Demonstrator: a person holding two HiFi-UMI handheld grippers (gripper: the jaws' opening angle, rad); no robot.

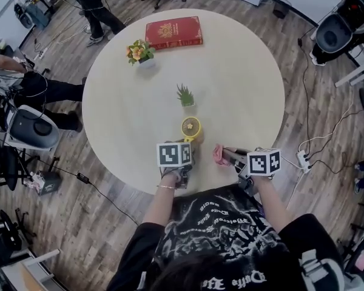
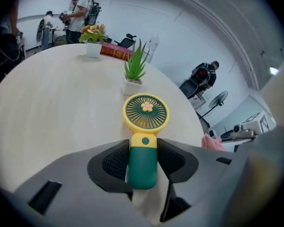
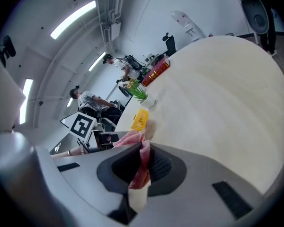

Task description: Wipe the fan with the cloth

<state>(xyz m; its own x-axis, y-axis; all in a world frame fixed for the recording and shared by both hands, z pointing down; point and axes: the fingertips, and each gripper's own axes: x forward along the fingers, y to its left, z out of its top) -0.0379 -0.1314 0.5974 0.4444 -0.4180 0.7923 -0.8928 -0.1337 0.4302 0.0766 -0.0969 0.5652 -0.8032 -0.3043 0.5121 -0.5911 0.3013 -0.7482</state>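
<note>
On table (image 1: 242,90), fan (image 1: 191,128), red book (image 1: 173,33), print illegible

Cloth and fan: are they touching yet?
Apart. The left gripper view shows the cloth well right of the fan, bare table between them; the head view shows the same gap.

in head view fan (image 1: 191,128) handle hidden behind left gripper (image 2: 143,151), cloth (image 1: 219,155) partly hidden in right gripper (image 3: 143,161)

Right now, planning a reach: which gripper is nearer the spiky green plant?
Left. The left gripper, gripping the fan, sits just short of the plant; the right gripper, holding the cloth, is farther back and sideways.
</note>
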